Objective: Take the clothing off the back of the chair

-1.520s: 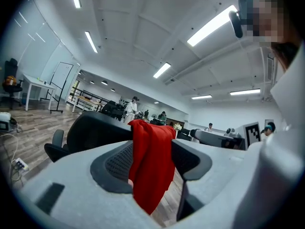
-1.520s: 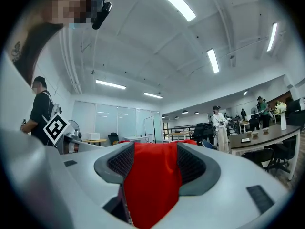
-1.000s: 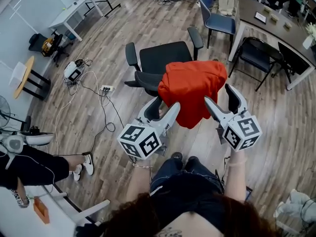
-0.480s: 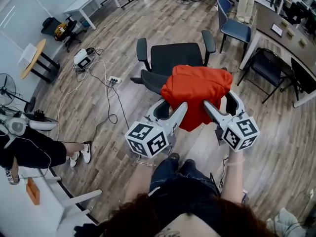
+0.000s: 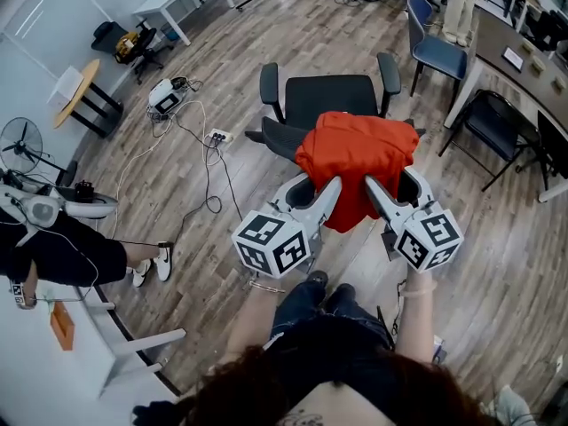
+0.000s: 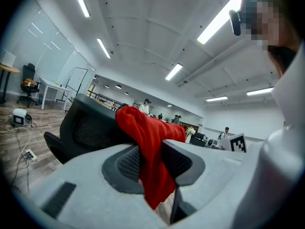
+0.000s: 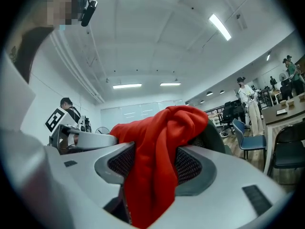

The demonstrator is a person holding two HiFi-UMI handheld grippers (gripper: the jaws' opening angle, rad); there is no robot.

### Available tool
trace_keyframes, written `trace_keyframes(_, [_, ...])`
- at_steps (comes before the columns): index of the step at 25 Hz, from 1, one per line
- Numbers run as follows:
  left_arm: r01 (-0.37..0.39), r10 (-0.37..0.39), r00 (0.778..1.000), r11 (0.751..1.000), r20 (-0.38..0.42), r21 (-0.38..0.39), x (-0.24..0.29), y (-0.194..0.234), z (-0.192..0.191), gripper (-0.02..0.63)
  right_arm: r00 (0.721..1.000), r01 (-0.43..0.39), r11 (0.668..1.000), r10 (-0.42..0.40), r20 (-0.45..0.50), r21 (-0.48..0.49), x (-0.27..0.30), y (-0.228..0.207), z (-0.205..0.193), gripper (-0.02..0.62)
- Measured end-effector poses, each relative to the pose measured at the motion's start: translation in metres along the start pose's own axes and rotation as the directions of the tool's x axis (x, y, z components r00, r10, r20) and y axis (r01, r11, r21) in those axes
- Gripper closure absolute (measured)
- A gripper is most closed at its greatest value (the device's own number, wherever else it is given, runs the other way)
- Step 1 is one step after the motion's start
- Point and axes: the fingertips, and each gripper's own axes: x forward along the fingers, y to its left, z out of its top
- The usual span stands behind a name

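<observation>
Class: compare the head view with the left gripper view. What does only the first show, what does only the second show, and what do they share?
Only the head view: the person's legs and a fan at the far left. Only the left gripper view: the ceiling lights. Both: the red clothing draped over the chair back, and the left gripper, whose jaws have just been closing, with the clothing between them.
</observation>
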Motion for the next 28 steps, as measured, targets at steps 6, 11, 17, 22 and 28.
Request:
trace_keyframes(6, [0.000,0.000,1.000,1.000,-0.015,0.013,-0.004,-0.012,0.002,0.516,1.000,-0.014,0.999,0.013,0.016,0.045,-0.004,0.007,0.002,0.388])
trace_keyframes(11, [-0.006,0.007,0.999,0.999,-0.036,0.048,-0.008,-0.028,-0.006,0.546,0.999,-0.048,0.996,0.046,0.023,0.079,-0.015,0.014,0.000,0.438])
trace_keyframes(17, [-0.003,0.004,1.000,1.000,-0.025,0.021,-0.017,-0.041,-0.004,0.554,0.993,-0.114,0.990,0.112,0.027,0.088,-0.023,0.029,0.004,0.477])
trace_keyframes(22, [0.019,-0.019,1.000,1.000,-0.021,0.008,-0.025,-0.057,-0.007,0.555,0.977,-0.210,0.975,0.208,0.035,0.070,-0.026,0.057,0.007,0.494])
trace_keyframes(28, [0.027,-0.027,0.999,1.000,-0.020,0.014,-0.032,-0.062,-0.010,0.555,0.974,-0.227,0.973,0.226,0.033,0.034,-0.031,0.066,0.006,0.509])
